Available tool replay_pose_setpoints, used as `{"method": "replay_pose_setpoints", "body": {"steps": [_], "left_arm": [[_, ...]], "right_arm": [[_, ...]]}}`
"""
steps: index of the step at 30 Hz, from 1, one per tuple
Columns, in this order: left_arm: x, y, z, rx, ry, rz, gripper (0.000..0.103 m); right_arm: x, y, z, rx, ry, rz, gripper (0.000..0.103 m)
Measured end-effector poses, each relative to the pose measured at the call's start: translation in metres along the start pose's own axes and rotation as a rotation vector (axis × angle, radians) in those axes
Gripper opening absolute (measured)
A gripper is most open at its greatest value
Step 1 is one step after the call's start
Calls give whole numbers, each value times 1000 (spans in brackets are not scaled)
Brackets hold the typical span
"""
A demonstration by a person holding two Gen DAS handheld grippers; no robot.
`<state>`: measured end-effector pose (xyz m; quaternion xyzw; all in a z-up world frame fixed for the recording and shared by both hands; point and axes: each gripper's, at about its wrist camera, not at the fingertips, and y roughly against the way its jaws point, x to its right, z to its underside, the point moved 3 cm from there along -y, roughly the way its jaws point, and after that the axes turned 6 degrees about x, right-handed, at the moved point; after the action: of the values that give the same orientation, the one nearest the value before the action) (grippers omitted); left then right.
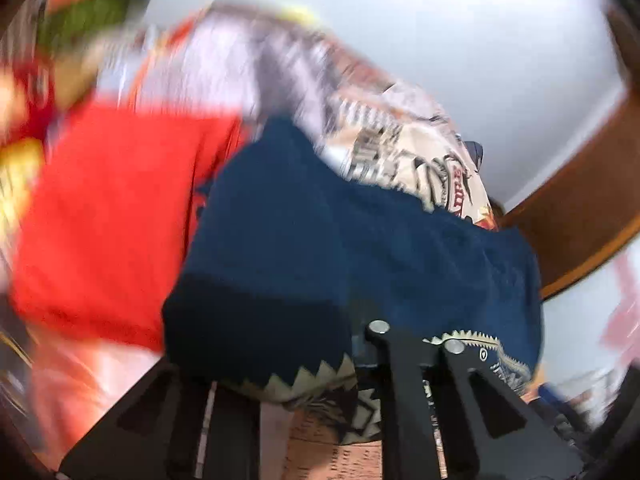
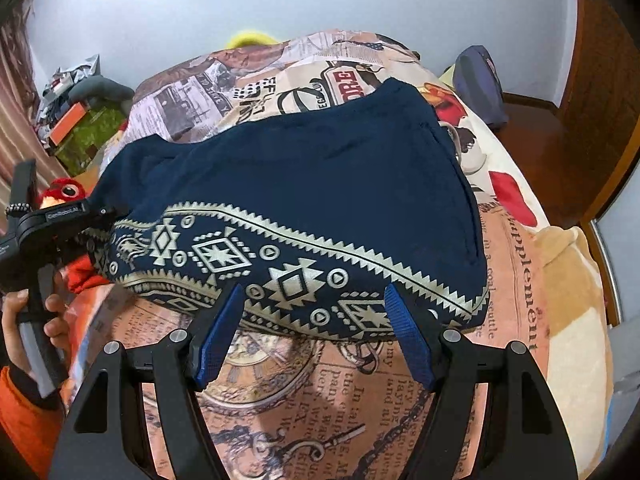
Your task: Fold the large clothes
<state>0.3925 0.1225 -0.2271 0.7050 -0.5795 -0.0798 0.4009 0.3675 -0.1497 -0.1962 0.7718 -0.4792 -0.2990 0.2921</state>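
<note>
The navy garment [image 2: 304,184] lies folded on my bed, its patterned cream border turned toward me, on top of the newsprint bedspread [image 2: 352,400]. My right tongs [image 2: 312,332] stand apart just before that border, blue pads [image 2: 216,336] either side of a stretch of it and not pressing on the cloth. My left tongs [image 2: 96,216] are at the garment's left end, drawn together on its corner; from their own camera the picture is smeared, but the fingers look closed into the navy cloth [image 1: 360,248]. My left hand [image 2: 24,320] grips their handle, an orange sleeve [image 2: 24,412] below it. Left of the garment sits a red plush toy [image 2: 60,194], with red cloth [image 1: 108,216] beside it. Beyond the garment's far right corner a dark blue bag [image 2: 478,84] rests against the wall.
</note>
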Motion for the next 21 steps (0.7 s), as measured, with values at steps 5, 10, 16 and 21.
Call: {"method": "replay_pose_setpoints", "body": {"steps": [5,10,16,21], "left_arm": [[22,46,-36,124,-98,58,9],[27,96,-54,254,-194,64,9],[-8,106,-53,258,-192,15,9],[-44,84,-32,196,-146,-20,9]], "right_arm": [[-9,12,-12,15,1,-5,69],[-34,21,-37,55,34,-33,69],[-98,-13,-57,39,115,-113,73],[-136,-53,-45,-47,183,-144,73]]}}
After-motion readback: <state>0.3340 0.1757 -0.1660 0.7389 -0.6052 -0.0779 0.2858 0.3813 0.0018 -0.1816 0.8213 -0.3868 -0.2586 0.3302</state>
